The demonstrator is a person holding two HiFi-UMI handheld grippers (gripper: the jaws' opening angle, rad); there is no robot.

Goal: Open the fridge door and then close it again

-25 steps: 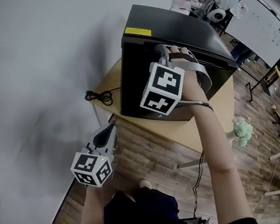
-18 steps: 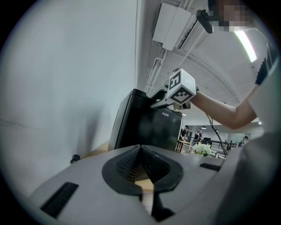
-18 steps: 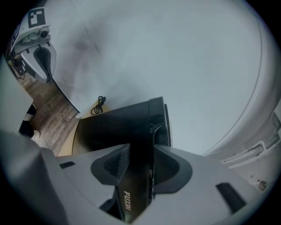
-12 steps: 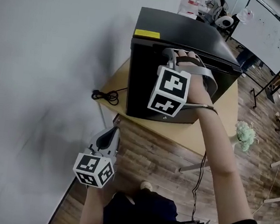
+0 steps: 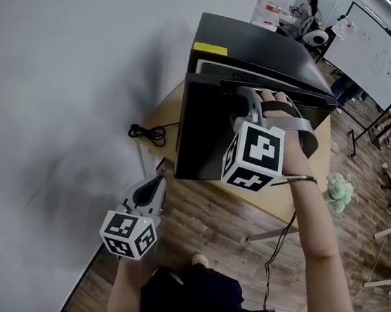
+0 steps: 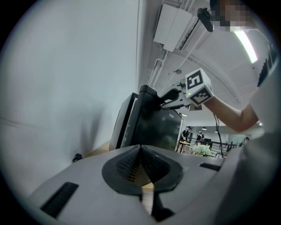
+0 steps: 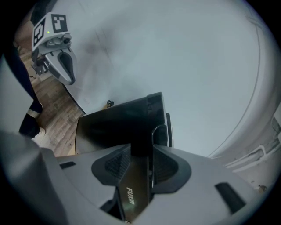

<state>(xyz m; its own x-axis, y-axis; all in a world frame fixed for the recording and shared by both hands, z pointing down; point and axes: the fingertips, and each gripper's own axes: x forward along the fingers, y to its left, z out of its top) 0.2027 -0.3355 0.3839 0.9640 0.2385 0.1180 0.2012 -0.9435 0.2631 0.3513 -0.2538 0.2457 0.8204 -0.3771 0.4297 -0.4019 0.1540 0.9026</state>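
A black mini fridge stands on a wooden table against the wall. Its door hangs a little ajar, with a pale gap showing along the top behind it. My right gripper reaches over the door's top edge, and its jaws are closing with that edge between the pads. In the right gripper view the door fills the space between the pads of the right gripper. My left gripper hangs low at the left beside the wall, away from the fridge, shut and holding nothing; the left gripper shows its pads meeting.
A black cable lies coiled on the table's left end by the white wall. A pale green plant stands right of the table. Wood floor lies below, with a whiteboard and desks farther back on the right.
The fridge door has swung from closed to slightly ajar, and my right gripper has come toward me with its top edge. The left gripper has stayed put.
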